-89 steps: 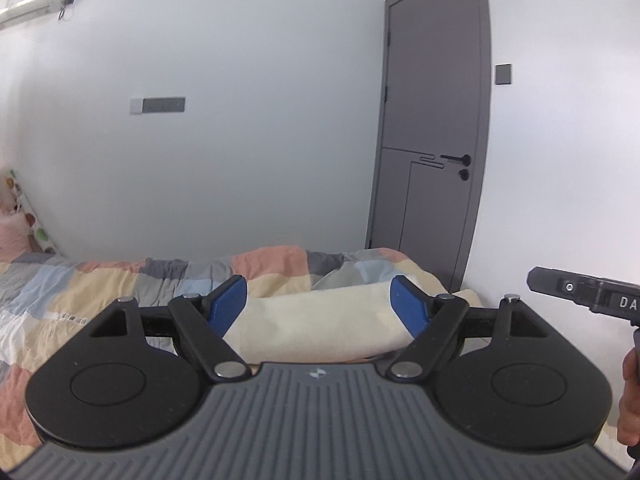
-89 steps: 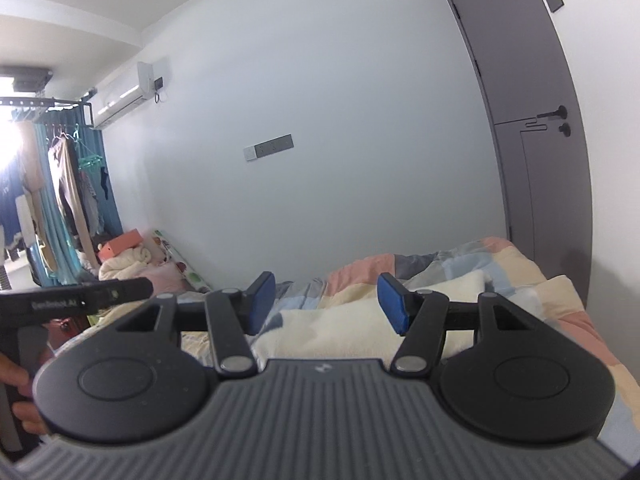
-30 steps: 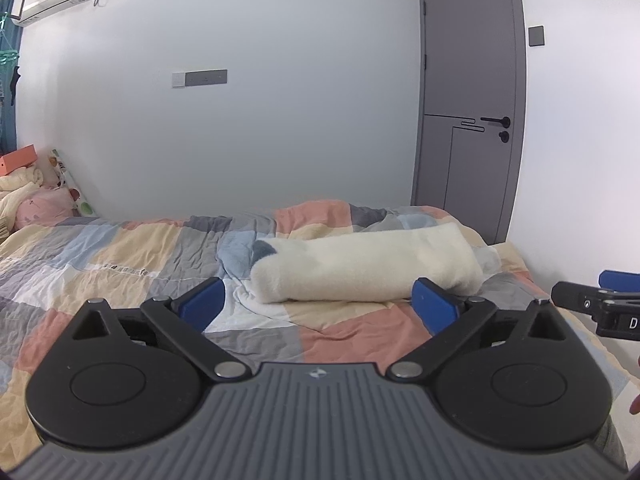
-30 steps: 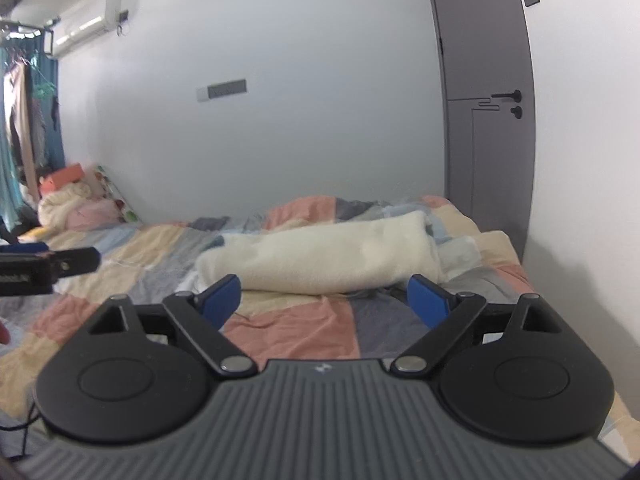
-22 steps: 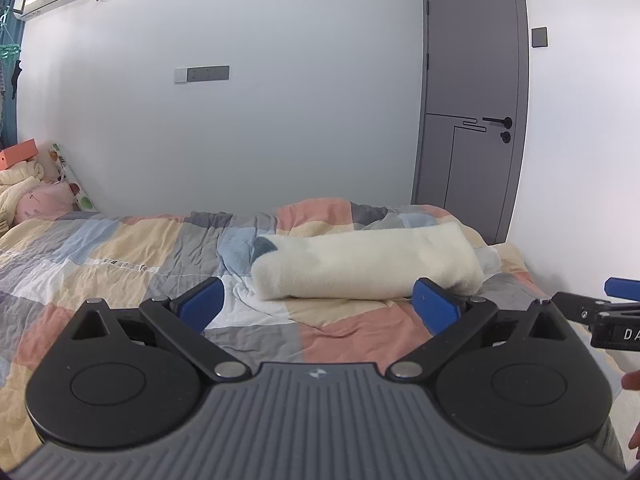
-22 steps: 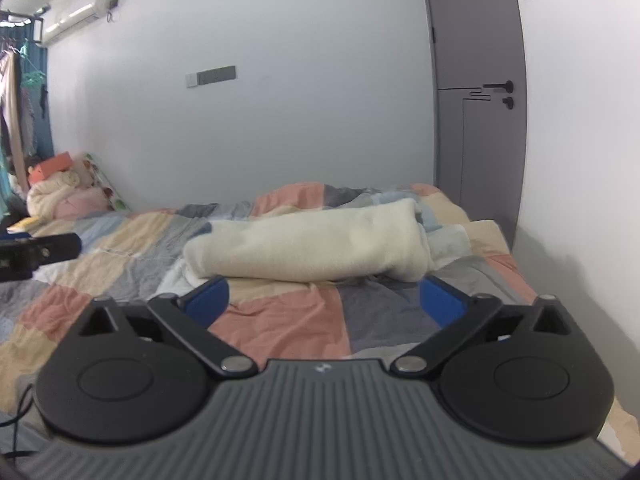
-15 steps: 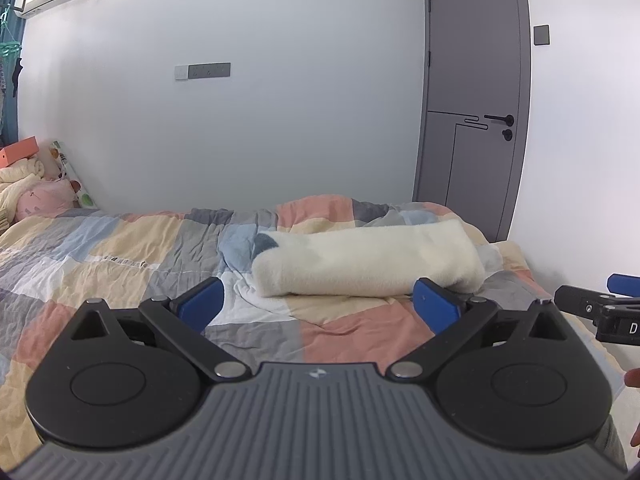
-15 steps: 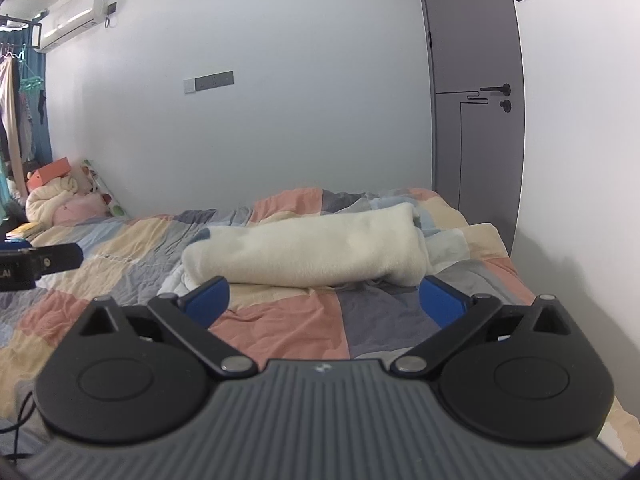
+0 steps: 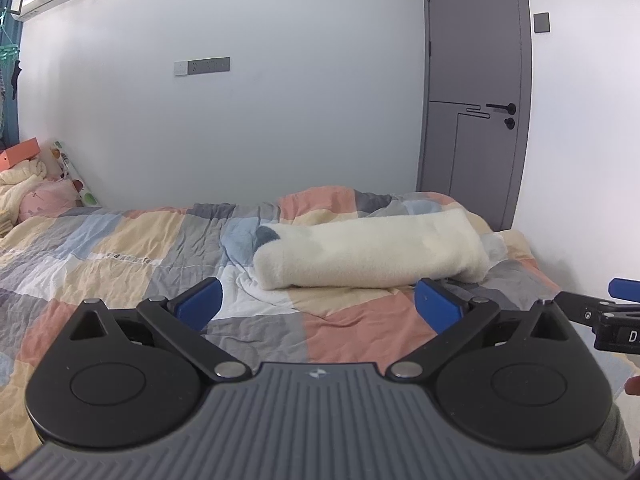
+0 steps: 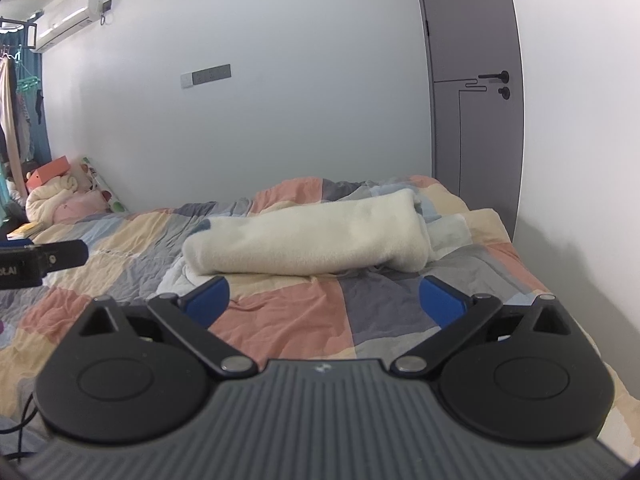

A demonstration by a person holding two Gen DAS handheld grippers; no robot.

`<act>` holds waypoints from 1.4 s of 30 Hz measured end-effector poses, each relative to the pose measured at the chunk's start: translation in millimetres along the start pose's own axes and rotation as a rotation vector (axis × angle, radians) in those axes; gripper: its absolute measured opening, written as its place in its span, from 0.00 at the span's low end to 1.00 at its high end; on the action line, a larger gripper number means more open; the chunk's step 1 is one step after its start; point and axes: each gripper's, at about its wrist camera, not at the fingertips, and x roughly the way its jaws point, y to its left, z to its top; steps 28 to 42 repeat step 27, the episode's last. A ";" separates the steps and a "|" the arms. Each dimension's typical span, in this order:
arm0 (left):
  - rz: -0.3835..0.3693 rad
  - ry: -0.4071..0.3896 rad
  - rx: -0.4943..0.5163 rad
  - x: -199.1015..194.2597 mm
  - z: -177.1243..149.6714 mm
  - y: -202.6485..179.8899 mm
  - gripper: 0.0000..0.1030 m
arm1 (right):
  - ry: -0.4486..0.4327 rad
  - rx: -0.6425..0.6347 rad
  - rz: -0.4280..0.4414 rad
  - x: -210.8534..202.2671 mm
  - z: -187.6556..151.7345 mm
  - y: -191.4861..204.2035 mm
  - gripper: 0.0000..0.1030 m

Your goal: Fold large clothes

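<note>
A cream fleece garment (image 9: 372, 254) lies folded into a long roll across the far part of the patchwork bed (image 9: 120, 240); it also shows in the right wrist view (image 10: 312, 240). My left gripper (image 9: 318, 306) is open and empty, held back from the roll above the quilt. My right gripper (image 10: 326, 298) is open and empty too, also short of the roll. The right gripper's body (image 9: 600, 316) shows at the right edge of the left wrist view; the left gripper's body (image 10: 40, 262) shows at the left edge of the right wrist view.
A grey door (image 9: 476, 92) stands behind the bed's far right corner. A white wall (image 9: 260, 120) runs along the bed's far side. Pillows and a pink soft toy (image 10: 68, 200) are piled at the bed's left end. Clothes hang at far left (image 10: 16, 120).
Both grippers pulled back from the cream roll and opened wider; three seconds ago the fingers were close against it. In the last half second both views barely shift.
</note>
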 end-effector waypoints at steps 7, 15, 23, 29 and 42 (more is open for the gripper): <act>0.003 0.022 -0.006 2.2 -1.3 1.4 1.00 | 0.017 -0.001 0.002 0.5 -3.1 0.1 1.00; 0.012 0.012 -0.006 1.4 -2.2 -0.4 1.00 | 0.005 0.001 0.002 -1.8 -0.4 -0.5 1.00; 0.021 0.016 -0.003 1.2 -3.7 -0.9 1.00 | -0.007 -0.009 0.004 -7.0 0.8 1.2 1.00; 0.008 0.018 -0.022 0.6 -4.0 1.0 1.00 | -0.013 -0.012 0.006 -9.5 2.6 3.0 1.00; 0.008 0.018 -0.022 0.6 -4.0 1.0 1.00 | -0.013 -0.012 0.006 -9.5 2.6 3.0 1.00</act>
